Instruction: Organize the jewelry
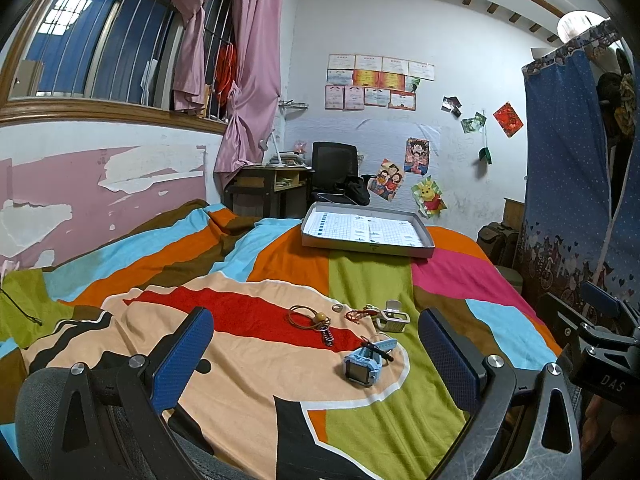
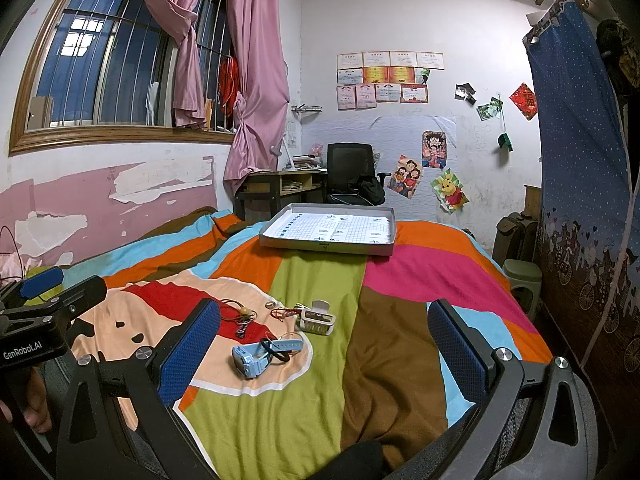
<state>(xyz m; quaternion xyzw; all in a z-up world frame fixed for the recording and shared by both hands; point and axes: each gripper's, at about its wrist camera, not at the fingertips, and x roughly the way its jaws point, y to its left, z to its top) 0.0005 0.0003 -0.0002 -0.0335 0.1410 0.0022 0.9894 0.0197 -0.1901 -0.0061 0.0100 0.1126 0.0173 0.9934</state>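
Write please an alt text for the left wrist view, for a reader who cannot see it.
An open left claw hovers over a colourful striped bedspread, empty, with small items ahead: a blue watch, a brown cord with a bead, a red string and a white clip. Farther back lies a shallow grey tray.

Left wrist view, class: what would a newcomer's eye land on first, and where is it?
Probably the boldly striped bedspread filling the frame. Near its middle lies a small cluster: a light blue smartwatch, a cord necklace with a wooden bead to its left, and a white clip-like case behind. Farther back sits a shallow grey box lid, empty of jewelry.
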